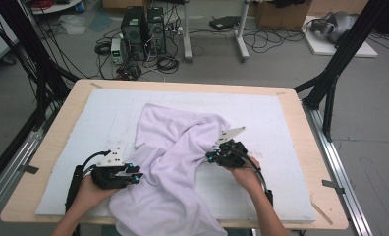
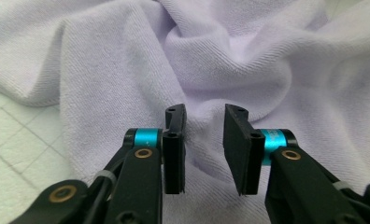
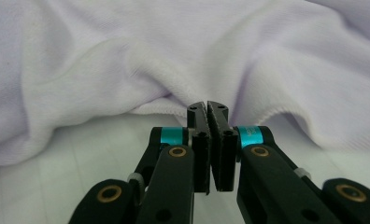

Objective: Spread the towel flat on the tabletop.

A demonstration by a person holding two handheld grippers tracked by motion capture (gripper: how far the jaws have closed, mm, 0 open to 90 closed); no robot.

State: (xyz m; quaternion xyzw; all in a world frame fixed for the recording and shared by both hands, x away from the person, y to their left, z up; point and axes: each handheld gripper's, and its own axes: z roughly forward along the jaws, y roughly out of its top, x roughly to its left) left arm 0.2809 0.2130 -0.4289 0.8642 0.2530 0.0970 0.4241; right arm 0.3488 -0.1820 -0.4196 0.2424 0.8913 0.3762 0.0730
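A pale lilac towel lies crumpled across the middle of the white padded mat, with its near end hanging over the table's front edge. My left gripper rests at the towel's left side. In the left gripper view its jaws stand apart over a fold of the towel, not pressing on it. My right gripper is at the towel's right edge. In the right gripper view its jaws are pressed together on the hem of the towel, and creases run toward the tips.
The mat covers a wooden table with bare mat to the right of the towel and at the back. Black frame posts stand at both sides. Computer towers and cables lie on the floor beyond.
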